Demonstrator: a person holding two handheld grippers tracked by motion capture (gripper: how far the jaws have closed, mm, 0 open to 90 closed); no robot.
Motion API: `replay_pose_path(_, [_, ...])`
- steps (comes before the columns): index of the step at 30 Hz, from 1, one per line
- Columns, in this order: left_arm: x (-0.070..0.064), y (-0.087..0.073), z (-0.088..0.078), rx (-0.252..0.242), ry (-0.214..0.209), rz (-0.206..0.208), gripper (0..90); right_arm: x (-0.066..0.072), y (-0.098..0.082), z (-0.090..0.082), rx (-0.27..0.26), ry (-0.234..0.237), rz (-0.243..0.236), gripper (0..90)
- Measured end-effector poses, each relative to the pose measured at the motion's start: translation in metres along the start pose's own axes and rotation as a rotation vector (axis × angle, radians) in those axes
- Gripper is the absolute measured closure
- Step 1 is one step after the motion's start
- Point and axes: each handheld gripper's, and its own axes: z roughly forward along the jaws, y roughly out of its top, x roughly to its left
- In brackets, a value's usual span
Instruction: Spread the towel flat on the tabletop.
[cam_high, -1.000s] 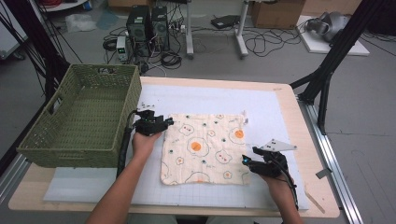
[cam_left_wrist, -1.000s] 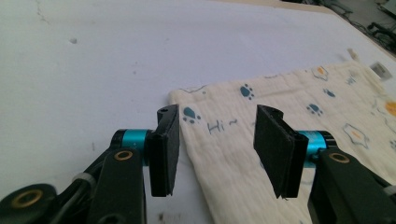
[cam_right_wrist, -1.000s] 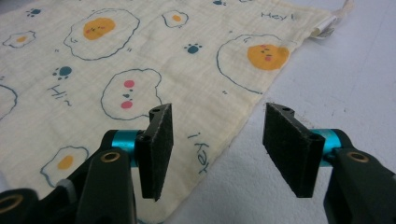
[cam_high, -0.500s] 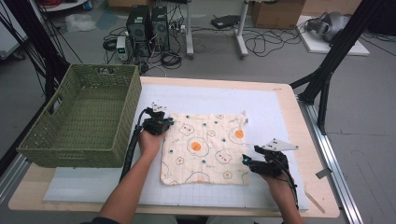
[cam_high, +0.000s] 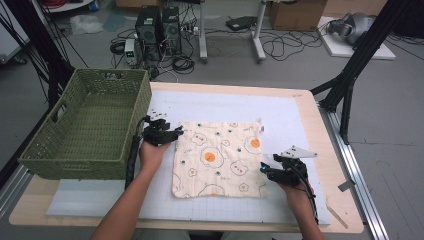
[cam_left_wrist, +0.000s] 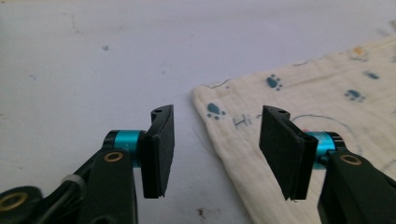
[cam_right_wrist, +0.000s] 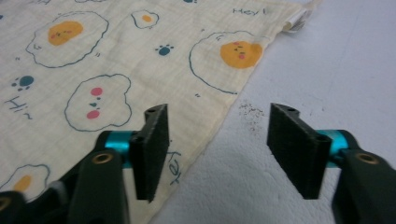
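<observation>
The left tool (cam_high: 176, 133), jaws having just been opening, and right tool (cam_high: 263, 169), jaws closing yet apart, are straddling opposite corners of the cloth (cam_high: 217, 157) mid-tabletop; each probably needs to pinch its corner squarely.

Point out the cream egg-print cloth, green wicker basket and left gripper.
cream egg-print cloth (cam_high: 220, 160): high view, cloth middle
green wicker basket (cam_high: 136, 117): high view, right wall
left gripper (cam_left_wrist: 215, 151): left gripper view, between open jaws

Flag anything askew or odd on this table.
Little stands out. The cloth lies flat but slightly skewed on the white mat, its tag sticking out at one corner. A dark speckled smudge marks the mat beside its edge.
</observation>
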Motion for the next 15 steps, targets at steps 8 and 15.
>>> replay_pose_path(8, [-0.017, 0.008, -0.026, -0.030, -0.092, 0.062, 40.0, 0.004, 0.006, 0.023, 0.085, 0.008, -0.059, 83.0])
replay_pose_path(15, [-0.018, -0.005, -0.031, -0.070, -0.114, 0.060, 31.4, 0.012, 0.008, 0.014, 0.125, -0.057, -0.112, 71.9])
